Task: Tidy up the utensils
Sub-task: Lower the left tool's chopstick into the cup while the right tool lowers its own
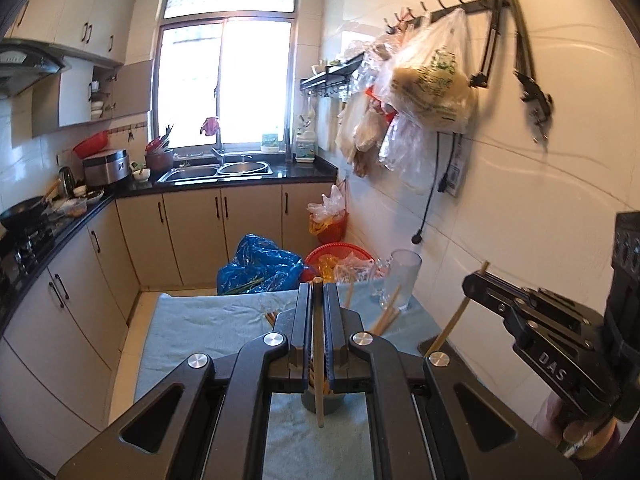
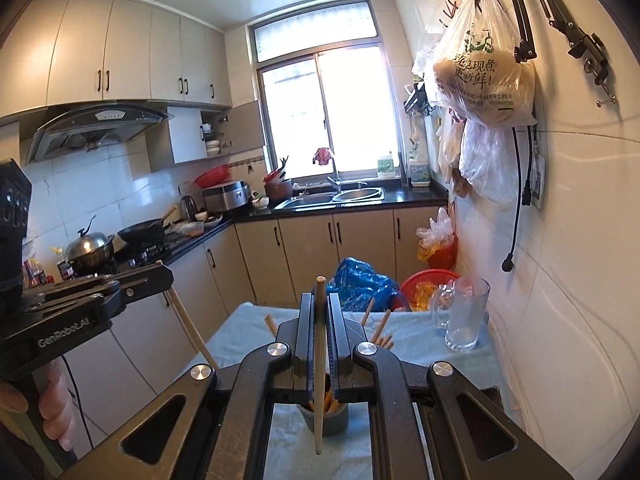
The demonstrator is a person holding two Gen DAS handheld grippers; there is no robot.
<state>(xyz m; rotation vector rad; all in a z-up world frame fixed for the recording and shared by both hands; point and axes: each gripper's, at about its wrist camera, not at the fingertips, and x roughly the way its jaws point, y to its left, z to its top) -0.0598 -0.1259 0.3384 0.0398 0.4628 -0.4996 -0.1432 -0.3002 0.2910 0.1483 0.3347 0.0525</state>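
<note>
A: Wooden pale chopstick (image 1: 318, 360), left view: left gripper (image 1: 317, 292) clamped on it, above the grey round cup (image 1: 324, 400) on the light blue towel (image 1: 200, 328).

B: Right view: right gripper (image 2: 320, 300) pinches another wooden chopstick (image 2: 319, 364) over that cup (image 2: 325, 420); loose chopsticks (image 2: 382, 330) lie near the clear glass mug (image 2: 466, 312).

Both black grippers, the left gripper (image 1: 318, 300) and the right gripper (image 2: 320, 312), have blue ribbed pads and silver round bolts, and each clamps a pale tan wooden chopstick (image 1: 318, 356). Beneath the fingers sits a dark grey holder (image 2: 326, 420) with orange-tan sticks inside, on a light blue towel (image 1: 208, 328). Ahead of the grippers lie a bright blue plastic bag (image 1: 260, 264), a red basket (image 2: 428, 284) and a clear glass mug (image 2: 466, 316). The cabinet doors (image 1: 192, 232) are beige with black handles under a black countertop (image 2: 416, 198).
</note>
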